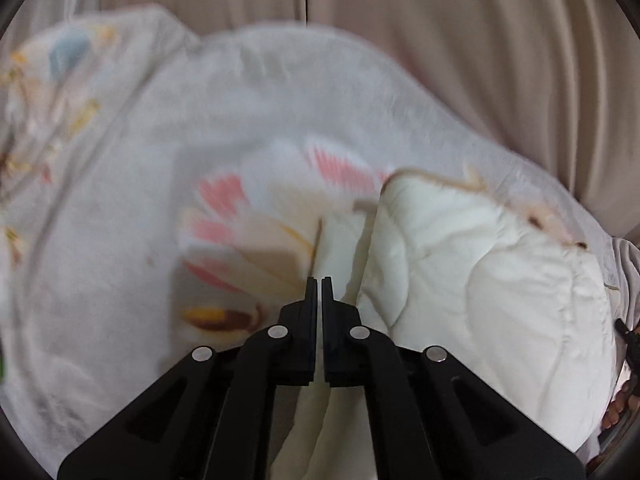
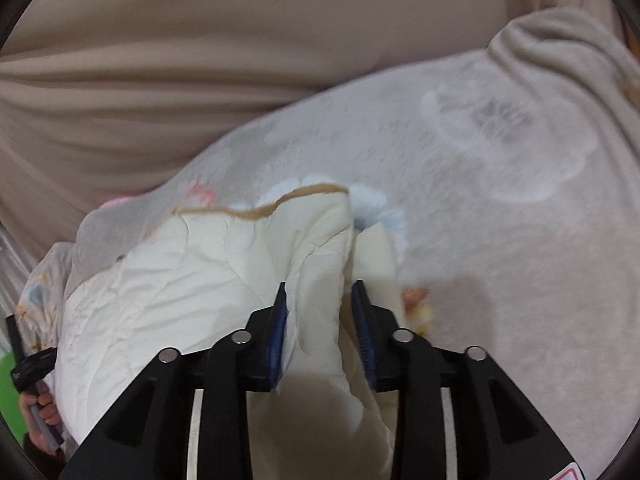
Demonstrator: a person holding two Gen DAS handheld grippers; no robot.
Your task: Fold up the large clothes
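Quilted cream blanket (image 1: 472, 280) bunched in folds, lying on pale fleece cover (image 1: 200, 120) with pink flower print (image 1: 224, 200) and faint blue patch (image 1: 66, 54) far upper left; tan binding (image 1: 432, 178) along cream blanket's top edge; beige pleated curtain (image 1: 480, 40) behind everything

Left wrist view: left gripper (image 1: 319, 280) with black fingers (image 1: 310, 292) pressed almost together, only thin slit between tips; thin cream fabric edge apparently pinched in slit, cream cloth visible below gripper body too; tips at left edge of cream bundle, over flower print. Motion blur on fleece. At far right edge, part of other hand (image 1: 618, 404) and dark tool bit, mostly cut off

Right wrist view: right gripper (image 2: 320, 292) partly spread, blue pads (image 2: 280, 332) on inner faces, thick fold of quilted cream blanket (image 2: 200, 280) filling gap and touching both pads; clamped on that fold. Tan binding (image 2: 260, 204) curving over top of bundle. Pale fleece cover (image 2: 500, 220) stretching right and up, faint white cloud print (image 2: 500, 148), small orange print (image 2: 416, 304) just right of gripper. Beige curtain (image 2: 200, 60) across top. Lower left edge: hand (image 2: 44, 412) on handle of left tool (image 2: 28, 364), green patch (image 2: 10, 392) beside it, blurred, cannot tell what
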